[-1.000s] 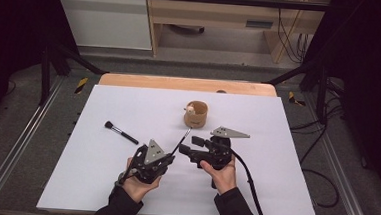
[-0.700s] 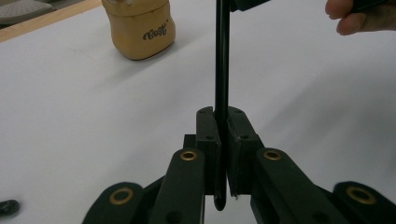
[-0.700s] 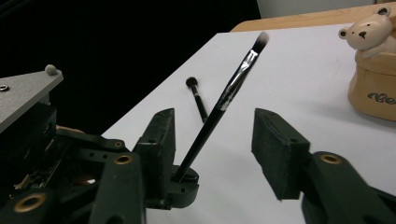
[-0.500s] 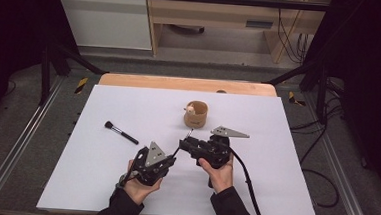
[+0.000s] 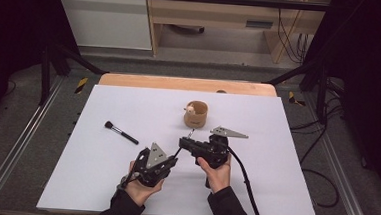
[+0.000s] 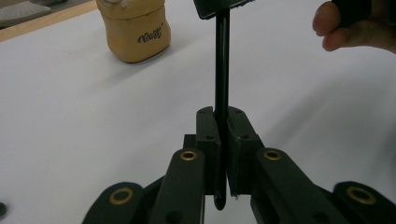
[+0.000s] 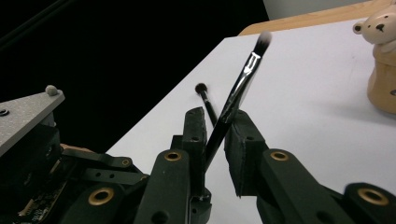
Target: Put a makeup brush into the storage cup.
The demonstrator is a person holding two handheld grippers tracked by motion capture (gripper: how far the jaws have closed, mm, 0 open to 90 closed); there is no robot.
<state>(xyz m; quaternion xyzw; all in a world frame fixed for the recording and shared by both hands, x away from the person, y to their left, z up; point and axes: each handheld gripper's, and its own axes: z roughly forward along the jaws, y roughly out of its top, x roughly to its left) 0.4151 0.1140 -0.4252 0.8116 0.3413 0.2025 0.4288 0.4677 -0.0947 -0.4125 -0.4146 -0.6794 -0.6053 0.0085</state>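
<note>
Passing a slim makeup brush (image 5: 184,142) between the two claws looks to be the step in hand. In the left gripper view the left claw (image 6: 222,122) is pressed together on the dark handle. In the right gripper view the handle runs between the jaws of the right claw (image 7: 219,125), which stand slightly spread — a gap shows beside the handle, so that claw seems not to be pinching it firmly. The brush is held off the tabletop (image 5: 128,103), bristle end pointing toward the small tan cup (image 5: 196,115) with a bear figure on its rim.

As a judgement, the work is partway along: one brush is lifted and being shared between the claws, but it is not yet in the cup. A second, thicker brush (image 5: 121,132) lies well apart to the left on the tabletop, untouched — it appears to be left to do. What remains is completing the handover, then carrying the slim brush to the cup.
</note>
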